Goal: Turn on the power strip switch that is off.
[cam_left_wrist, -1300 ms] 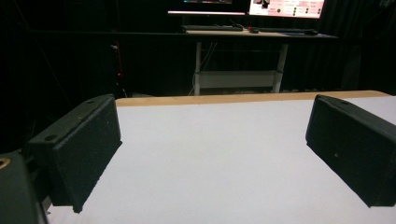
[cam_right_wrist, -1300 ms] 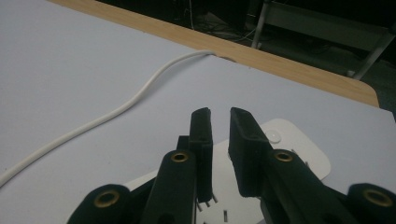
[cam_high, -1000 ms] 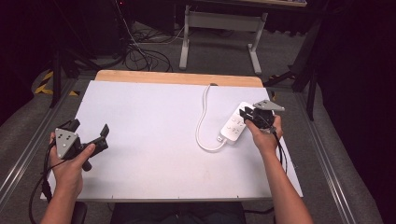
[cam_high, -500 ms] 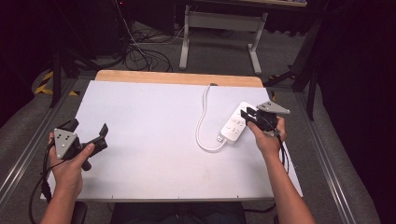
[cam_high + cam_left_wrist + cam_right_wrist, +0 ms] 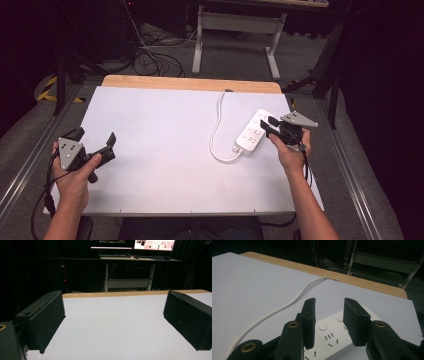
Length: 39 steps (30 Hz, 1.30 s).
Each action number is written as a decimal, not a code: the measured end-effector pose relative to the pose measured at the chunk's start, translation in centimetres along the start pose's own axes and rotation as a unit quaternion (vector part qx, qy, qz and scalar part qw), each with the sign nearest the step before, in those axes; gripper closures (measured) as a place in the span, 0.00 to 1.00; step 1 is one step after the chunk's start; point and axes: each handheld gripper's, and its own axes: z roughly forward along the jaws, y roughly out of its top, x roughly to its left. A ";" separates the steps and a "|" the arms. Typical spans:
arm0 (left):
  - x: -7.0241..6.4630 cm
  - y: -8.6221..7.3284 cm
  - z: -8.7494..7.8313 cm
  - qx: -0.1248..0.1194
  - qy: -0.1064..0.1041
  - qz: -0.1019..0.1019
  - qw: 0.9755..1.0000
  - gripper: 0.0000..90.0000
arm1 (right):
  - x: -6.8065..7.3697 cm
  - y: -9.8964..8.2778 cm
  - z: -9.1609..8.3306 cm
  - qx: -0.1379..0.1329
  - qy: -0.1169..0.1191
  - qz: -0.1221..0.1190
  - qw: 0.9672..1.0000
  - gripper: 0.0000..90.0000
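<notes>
Right claw [image 5: 266, 126] has backed off the power strip [image 5: 254, 132], jaws parting.

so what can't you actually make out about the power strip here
- Near end of the power strip: in the right gripper view the right gripper fingers cover part of it, and the bottom edge cuts it off.
- Socket markings: too small in the high view.
- Where the cable goes: it drops over the table's far edge.

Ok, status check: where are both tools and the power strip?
Right tool open, jaws just widening, over the power strip, nothing gripped. Left tool open, idle over bare table. White cord loops beside strip; path clear.
</notes>
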 end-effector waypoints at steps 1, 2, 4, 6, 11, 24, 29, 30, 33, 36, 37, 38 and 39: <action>0.0 0.0 0.0 0.000 0.000 0.000 1.000 0.05 | 0.0 0.0 -0.1 -0.001 0.001 -0.002 1.000 0.69; 0.0 0.0 0.0 0.000 0.000 0.000 1.000 0.05 | 0.1 0.0 -0.2 -0.003 0.001 -0.002 1.000 0.69; 0.0 0.0 0.0 0.000 0.000 0.000 1.000 0.05 | 0.2 -0.1 -0.4 -0.004 0.001 0.000 1.000 0.68; 0.0 0.0 0.0 0.000 0.000 0.000 1.000 0.05 | 0.3 -0.2 -0.5 -0.006 0.002 -0.001 1.000 0.67; 0.0 0.0 0.0 0.000 0.000 0.000 1.000 0.05 | 0.5 -0.4 -1.0 -0.011 0.002 -0.003 1.000 0.65; -0.1 0.0 0.0 -0.001 -0.001 0.001 1.000 0.05 | 0.5 -1.1 -2.8 -0.047 0.014 0.001 0.999 0.59; -0.1 0.0 0.0 -0.001 -0.001 0.001 1.000 0.05 | 0.3 -1.5 -3.3 -0.064 0.015 0.000 0.998 0.57; -0.1 0.0 0.0 -0.001 -0.001 0.000 1.000 0.05 | 0.2 -1.6 -3.4 -0.068 0.016 -0.001 0.998 0.57; -0.2 0.0 0.0 0.000 -0.001 0.000 1.000 0.05 | 0.0 -1.6 -3.5 -0.078 0.017 0.005 0.997 0.55; -0.1 0.0 0.0 0.000 -0.001 -0.001 1.000 0.05 | 0.0 -1.9 -3.8 -0.087 0.016 0.002 0.996 0.55; -0.1 0.0 0.0 0.000 -0.001 -0.001 1.000 0.05 | 0.0 -2.1 -3.9 -0.087 0.017 0.001 0.996 0.55; -0.1 0.0 0.0 0.000 -0.001 -0.001 1.000 0.05 | -0.1 -2.3 -4.0 -0.087 0.017 -0.001 0.996 0.55; -0.1 0.0 0.0 0.000 -0.001 -0.001 1.000 0.05 | -0.1 -2.5 -4.1 -0.088 0.017 -0.003 0.996 0.54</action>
